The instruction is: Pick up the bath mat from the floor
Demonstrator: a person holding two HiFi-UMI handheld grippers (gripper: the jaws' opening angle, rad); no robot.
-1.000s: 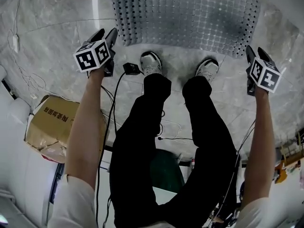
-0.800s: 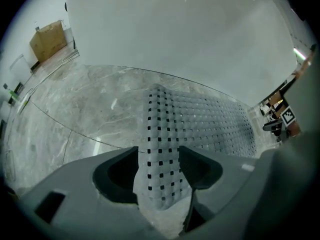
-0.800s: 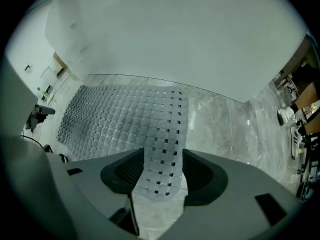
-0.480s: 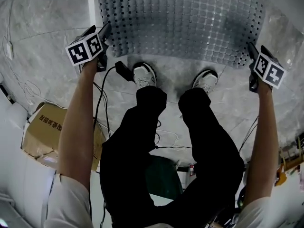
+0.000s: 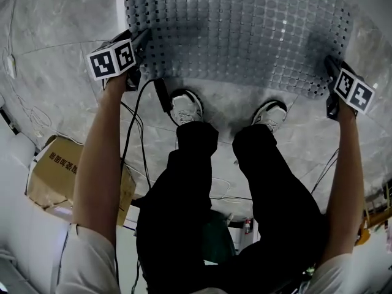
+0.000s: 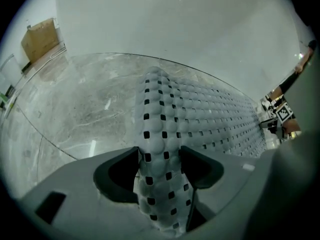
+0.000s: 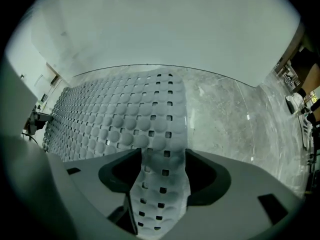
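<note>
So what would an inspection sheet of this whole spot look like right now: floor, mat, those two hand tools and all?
Surface: grey marbled stone floor, shiny.
Job's things: grey translucent bumpy bath mat with square holes, spread on the floor.
Clutter: brown cardboard box at the person's left.
Grippers: left gripper at the mat's near left corner, right gripper at its near right corner; both sets of jaws have just been opening, with the mat's edge between them, not clamped.
Cables: black cable trailing by the person's feet; thin white wires further left.
Surroundings: white wall beyond the mat; white shoes just short of it.
</note>
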